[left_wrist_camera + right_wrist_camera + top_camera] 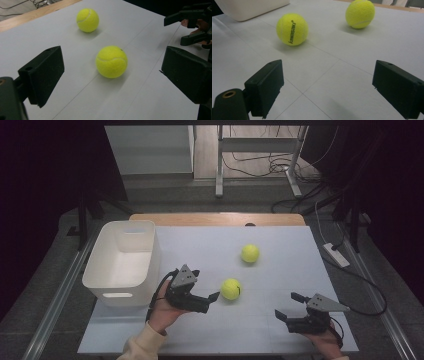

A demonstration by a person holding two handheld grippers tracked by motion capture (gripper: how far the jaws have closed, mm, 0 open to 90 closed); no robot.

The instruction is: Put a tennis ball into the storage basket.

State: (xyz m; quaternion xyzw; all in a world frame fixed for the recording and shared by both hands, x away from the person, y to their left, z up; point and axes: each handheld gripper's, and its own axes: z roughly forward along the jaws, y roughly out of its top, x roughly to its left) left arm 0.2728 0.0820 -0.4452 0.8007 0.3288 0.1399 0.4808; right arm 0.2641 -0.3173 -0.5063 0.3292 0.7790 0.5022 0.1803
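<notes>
Jaws spread wide, left gripper (212, 296) sits just left of the nearer tennis ball (231, 289) at frame centre, while the equally open right gripper (290, 306) waits well apart, lower right.

Room was dim and dark at the edges in the high view, white table (280, 320) lit evenly from above, soft short shadows lay under both balls (111, 61), near jaws looked slightly blurred, no glare, colours muted.
</notes>
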